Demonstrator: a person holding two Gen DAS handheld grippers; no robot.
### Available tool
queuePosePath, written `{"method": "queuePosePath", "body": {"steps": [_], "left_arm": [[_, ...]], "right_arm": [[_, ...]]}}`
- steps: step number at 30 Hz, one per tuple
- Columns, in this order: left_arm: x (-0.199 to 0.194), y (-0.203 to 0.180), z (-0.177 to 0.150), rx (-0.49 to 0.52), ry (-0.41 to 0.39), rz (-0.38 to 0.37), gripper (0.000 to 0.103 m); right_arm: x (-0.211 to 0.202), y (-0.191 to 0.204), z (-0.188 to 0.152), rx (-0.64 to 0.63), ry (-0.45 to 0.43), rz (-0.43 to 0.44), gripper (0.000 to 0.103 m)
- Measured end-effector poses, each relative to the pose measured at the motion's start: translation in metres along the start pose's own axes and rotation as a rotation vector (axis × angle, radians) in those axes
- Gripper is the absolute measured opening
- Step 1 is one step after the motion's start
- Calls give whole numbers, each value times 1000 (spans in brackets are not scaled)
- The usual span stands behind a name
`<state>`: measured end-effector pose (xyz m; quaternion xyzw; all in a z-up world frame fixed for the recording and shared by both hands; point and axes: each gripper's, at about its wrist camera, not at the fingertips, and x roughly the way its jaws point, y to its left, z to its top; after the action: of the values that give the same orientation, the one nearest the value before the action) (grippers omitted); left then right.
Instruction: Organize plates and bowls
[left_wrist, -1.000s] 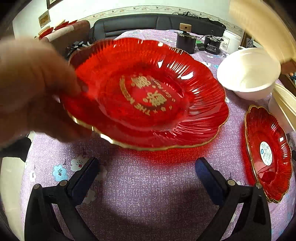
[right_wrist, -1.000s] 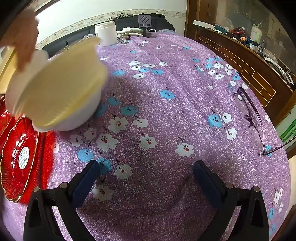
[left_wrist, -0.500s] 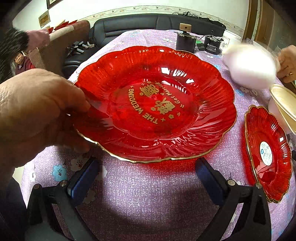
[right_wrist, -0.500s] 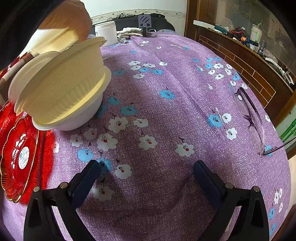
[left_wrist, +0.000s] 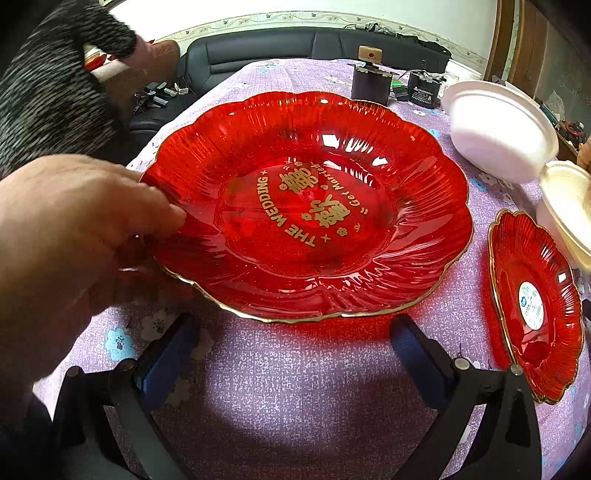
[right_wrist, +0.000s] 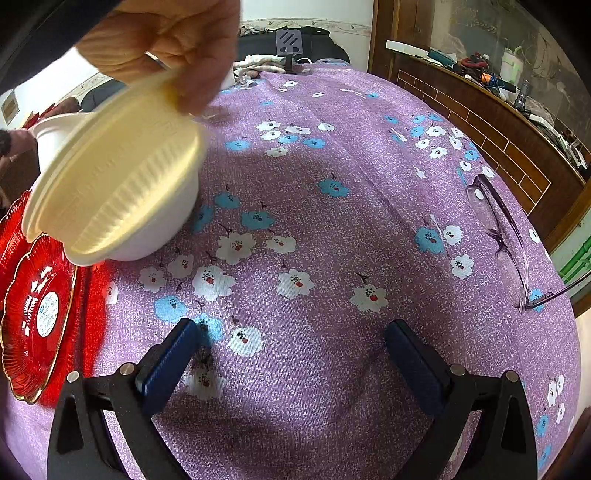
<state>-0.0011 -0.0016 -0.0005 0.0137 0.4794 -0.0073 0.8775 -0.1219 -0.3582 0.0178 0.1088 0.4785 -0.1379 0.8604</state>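
Purple floral tablecloth (right_wrist: 332, 221): left gripper (left_wrist: 291, 343) and right gripper (right_wrist: 291, 343) both released, empty; bare hand (left_wrist: 70, 229) holds large red plate (left_wrist: 306, 206).

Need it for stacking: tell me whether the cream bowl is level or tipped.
Tipped. A hand holds the cream bowl by its rim, its opening tilted toward the camera.

A large scalloped red plate (left_wrist: 306, 206) with gold lettering sits beside a smaller red plate (left_wrist: 535, 306). A white bowl (left_wrist: 498, 129) rests beyond; a cream bowl (right_wrist: 114, 177) is tilted.
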Motion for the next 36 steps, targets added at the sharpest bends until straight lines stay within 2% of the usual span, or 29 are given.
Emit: {"method": "queuePosePath", "body": {"steps": [36], "left_arm": [[1,3,0,0,0,0,103]], "right_arm": [[0,0,0,0,0,0,102]]}}
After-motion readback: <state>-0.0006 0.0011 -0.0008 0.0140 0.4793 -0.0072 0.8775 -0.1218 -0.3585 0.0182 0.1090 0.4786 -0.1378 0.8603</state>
